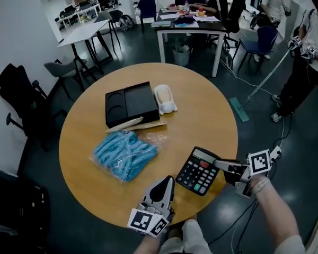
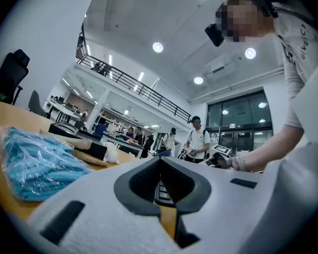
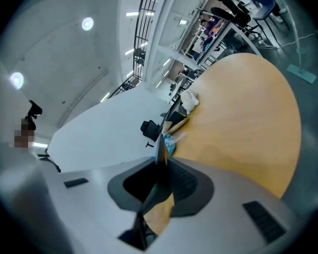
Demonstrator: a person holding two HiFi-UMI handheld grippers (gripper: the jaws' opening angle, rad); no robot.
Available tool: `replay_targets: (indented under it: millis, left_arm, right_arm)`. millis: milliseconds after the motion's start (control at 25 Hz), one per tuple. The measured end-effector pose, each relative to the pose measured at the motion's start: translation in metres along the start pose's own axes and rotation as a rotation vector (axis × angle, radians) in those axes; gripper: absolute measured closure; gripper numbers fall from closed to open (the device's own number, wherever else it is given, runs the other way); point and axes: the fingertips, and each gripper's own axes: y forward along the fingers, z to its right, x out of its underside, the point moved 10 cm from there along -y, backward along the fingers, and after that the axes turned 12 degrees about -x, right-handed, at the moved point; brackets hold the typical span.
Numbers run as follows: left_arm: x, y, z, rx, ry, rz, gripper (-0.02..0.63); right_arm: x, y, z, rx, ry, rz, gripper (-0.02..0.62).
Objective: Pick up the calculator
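Black calculator (image 1: pixel 197 172) is clamped edge-on between right gripper (image 1: pixel 218 164) jaws, narrowly parted; left gripper (image 1: pixel 168 180) is held just left of it, jaws closed, empty.

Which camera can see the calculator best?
The head view: the black calculator with coloured keys shows most of its face. The right gripper view sees it edge-on between its jaws; the left gripper view glimpses a few keys.

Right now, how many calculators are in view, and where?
1. The calculator is over the round table's near right edge, clamped in the right gripper. No other shows, though the black tray could hide one.
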Motion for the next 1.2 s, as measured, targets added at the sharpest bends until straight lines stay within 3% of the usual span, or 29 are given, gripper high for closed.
replay_targets:
  millis: [440,680,1200]
  left_arm:
    - [-0.073,-0.004,0.007,0.039,0.065,0.053,0.598]
    - [-0.099,-0.003,0.015,0.052,0.082,0.099,0.598]
    - [-0.102,-0.011,0.019,0.075,0.068,0.126,0.598]
  right_arm:
    - [-0.019,-0.015,-0.088,0.005,-0.047,0.157,0.535]
    - [-0.031,-0.016,-0.116,-0.007,-0.104,0.172,0.535]
    - [-0.015,-0.005,-0.126,-0.017,-0.097,0.185,0.537]
